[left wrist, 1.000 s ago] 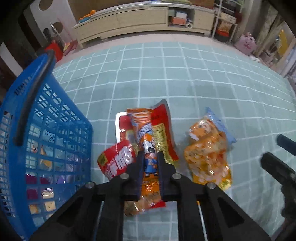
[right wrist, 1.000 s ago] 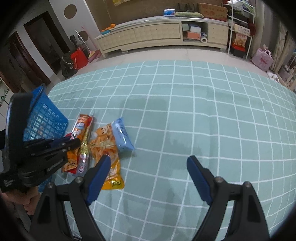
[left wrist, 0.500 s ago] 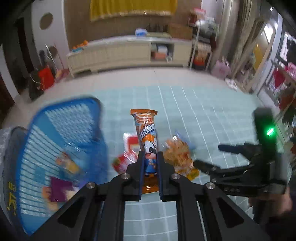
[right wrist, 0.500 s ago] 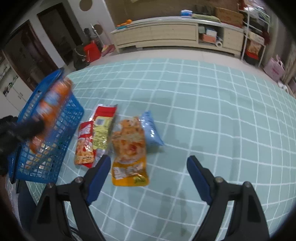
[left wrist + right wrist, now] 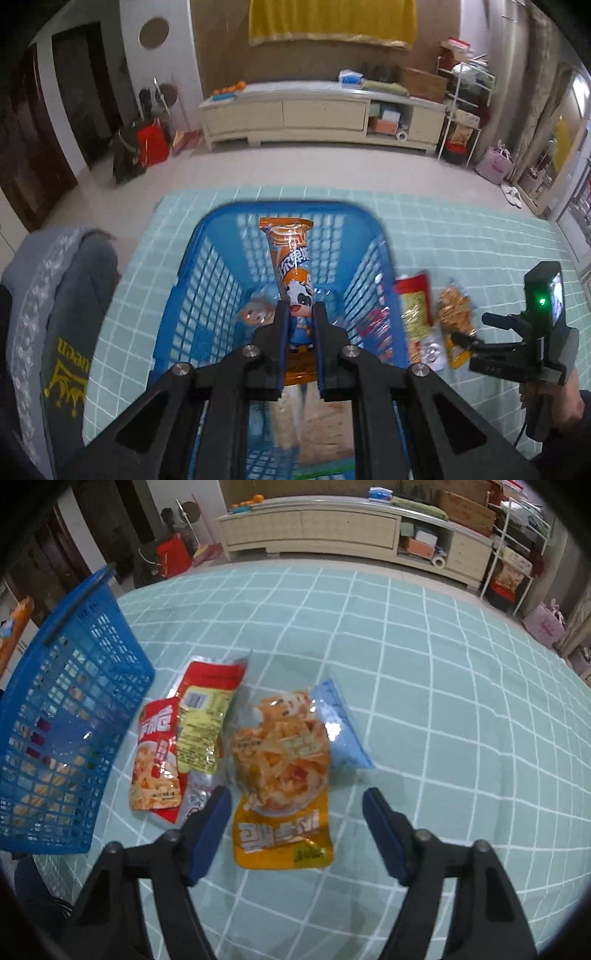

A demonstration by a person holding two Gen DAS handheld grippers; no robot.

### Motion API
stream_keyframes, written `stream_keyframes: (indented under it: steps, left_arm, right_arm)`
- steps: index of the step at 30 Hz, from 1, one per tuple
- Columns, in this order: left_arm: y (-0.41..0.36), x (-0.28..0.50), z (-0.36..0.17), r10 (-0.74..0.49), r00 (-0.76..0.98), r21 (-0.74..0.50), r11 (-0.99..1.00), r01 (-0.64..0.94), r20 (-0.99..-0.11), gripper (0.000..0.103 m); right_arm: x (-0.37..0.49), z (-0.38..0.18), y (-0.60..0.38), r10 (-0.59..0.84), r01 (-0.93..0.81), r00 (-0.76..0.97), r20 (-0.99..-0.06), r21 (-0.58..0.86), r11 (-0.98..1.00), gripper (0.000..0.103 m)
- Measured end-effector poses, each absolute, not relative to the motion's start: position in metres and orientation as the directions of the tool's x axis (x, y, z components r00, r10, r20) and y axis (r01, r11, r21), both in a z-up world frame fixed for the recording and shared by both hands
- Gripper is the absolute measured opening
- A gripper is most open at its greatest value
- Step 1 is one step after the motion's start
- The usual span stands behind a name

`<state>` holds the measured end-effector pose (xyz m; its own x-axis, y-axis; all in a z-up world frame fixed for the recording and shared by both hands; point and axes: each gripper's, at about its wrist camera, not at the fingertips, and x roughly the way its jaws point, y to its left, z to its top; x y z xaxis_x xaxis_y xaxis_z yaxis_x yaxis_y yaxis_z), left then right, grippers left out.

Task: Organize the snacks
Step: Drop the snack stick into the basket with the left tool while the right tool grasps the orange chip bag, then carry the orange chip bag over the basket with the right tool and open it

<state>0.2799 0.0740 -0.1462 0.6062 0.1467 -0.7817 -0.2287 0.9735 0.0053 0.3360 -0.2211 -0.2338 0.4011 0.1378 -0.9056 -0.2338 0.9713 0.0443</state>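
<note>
My left gripper [image 5: 299, 314] is clamped on the long orange snack stick [image 5: 293, 273], which stands in the centre of the left view, over the open blue basket [image 5: 207, 258]; more packets lie inside the basket. My right gripper [image 5: 297, 805] has its jaws wide apart, low in the right view, just above the orange-and-yellow snack bag [image 5: 282, 771] on the teal checked mat [image 5: 443, 664]. A red packet [image 5: 199, 716] lies left of it, beside the basket [image 5: 66, 709], and a pale blue packet [image 5: 340, 727] peeks out at its right.
</note>
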Motion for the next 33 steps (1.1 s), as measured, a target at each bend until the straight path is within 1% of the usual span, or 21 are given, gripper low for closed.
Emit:
stream_keyframes:
  steps: [1, 3, 6, 8, 9, 11, 16, 18, 19, 20, 25, 26, 33]
  left_arm:
    - [0.079, 0.28, -0.149, 0.146, 0.601, 0.0, 0.972, -0.237, -0.786, 0.011]
    - [0.082, 0.282, -0.158, 0.149, 0.581, 0.007, 0.971, -0.239, -0.8, 0.011]
    - [0.083, 0.291, -0.167, 0.126, 0.567, 0.011, 0.98, -0.201, -0.814, 0.011]
    - [0.081, 0.297, -0.174, 0.12, 0.555, 0.02, 0.983, -0.182, -0.823, 0.011]
    - [0.082, 0.298, -0.175, 0.113, 0.552, 0.017, 0.984, -0.177, -0.826, 0.011]
    - [0.082, 0.303, -0.179, 0.094, 0.539, 0.007, 0.987, -0.16, -0.837, 0.011]
    - [0.079, 0.307, -0.179, 0.066, 0.545, -0.002, 0.992, -0.122, -0.836, 0.012]
    - [0.079, 0.307, -0.178, 0.063, 0.543, -0.003, 0.993, -0.12, -0.837, 0.019]
    - [0.08, 0.306, -0.177, 0.062, 0.543, -0.002, 0.993, -0.116, -0.837, 0.029]
    - [0.078, 0.305, -0.176, 0.063, 0.546, 0.002, 0.994, -0.11, -0.836, 0.037]
    - [0.078, 0.288, -0.167, 0.058, 0.58, 0.01, 0.996, -0.087, -0.812, 0.055]
    - [0.079, 0.284, -0.164, 0.056, 0.587, 0.008, 0.996, -0.084, -0.808, 0.058]
    - [0.084, 0.252, -0.14, 0.048, 0.644, 0.009, 0.998, -0.063, -0.764, 0.062]
  right_arm:
    - [0.337, -0.236, -0.22, 0.127, -0.227, 0.399, -0.908, 0.037, 0.973, 0.069]
    - [0.338, -0.238, -0.218, 0.124, -0.228, 0.393, -0.911, 0.034, 0.973, 0.067]
    - [0.338, -0.239, -0.213, 0.11, -0.238, 0.391, -0.914, 0.015, 0.971, 0.066]
    - [0.338, -0.24, -0.212, 0.101, -0.233, 0.381, -0.919, 0.01, 0.973, 0.062]
    - [0.338, -0.241, -0.211, 0.096, -0.224, 0.373, -0.923, 0.011, 0.975, 0.057]
    - [0.338, -0.242, -0.209, 0.091, -0.218, 0.373, -0.923, 0.008, 0.976, 0.056]
    - [0.328, -0.242, -0.204, 0.102, -0.226, 0.372, -0.923, 0.017, 0.974, 0.048]
    - [0.324, -0.241, -0.204, 0.116, -0.22, 0.363, -0.925, 0.036, 0.975, 0.047]
    - [0.322, -0.24, -0.204, 0.126, -0.219, 0.359, -0.925, 0.047, 0.975, 0.046]
    - [0.319, -0.238, -0.204, 0.131, -0.218, 0.361, -0.923, 0.053, 0.974, 0.046]
    - [0.298, -0.22, -0.201, 0.148, -0.219, 0.385, -0.911, 0.066, 0.973, 0.044]
    - [0.294, -0.216, -0.2, 0.15, -0.218, 0.392, -0.908, 0.066, 0.974, 0.044]
    - [0.269, -0.172, -0.184, 0.139, -0.237, 0.447, -0.884, 0.033, 0.971, 0.044]
